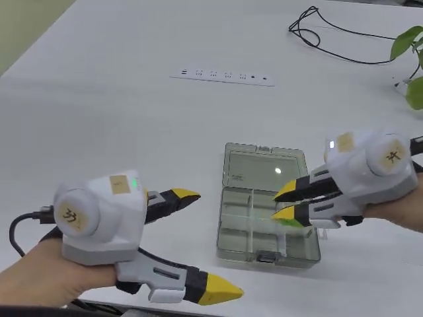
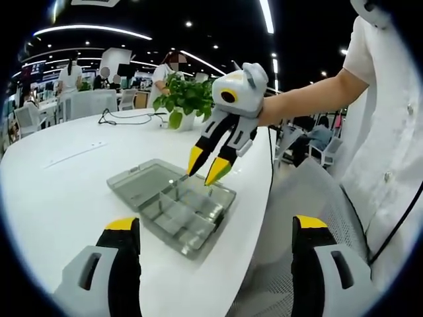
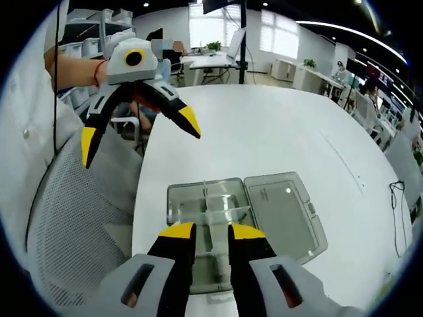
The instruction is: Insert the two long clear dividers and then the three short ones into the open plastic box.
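The plastic box [image 1: 244,256] is lying open on the white desk [image 1: 132,119], right of centre and close to the near edge. Its lid [image 1: 254,165] is folded flat toward the far side. Clear dividers [image 1: 252,206] are standing in the base and splitting it into compartments; their number cannot be told. A small mark is showing on the lid, too small to read.

The right gripper [image 1: 285,202] is hanging over the right part of the base. Its jaws are standing a narrow gap apart. In the right gripper view a pale clear strip [image 3: 210,218] is showing between them, but whether they are clamping it cannot be told.

The left gripper [image 1: 205,241] is hovering left of the box, over the near edge. Its jaws are spread wide and are gripping nothing.

Bare desk is lying open to the left of the box and beyond it. A socket strip [image 1: 221,74] is sitting well apart on the far side. A black cable [image 1: 330,33] and the leaves of a plant [image 1: 413,66] are occupying the far right corner.

Each gripper is carrying tan stickers [image 1: 119,184]. The round caps are bearing characters that cannot be read.
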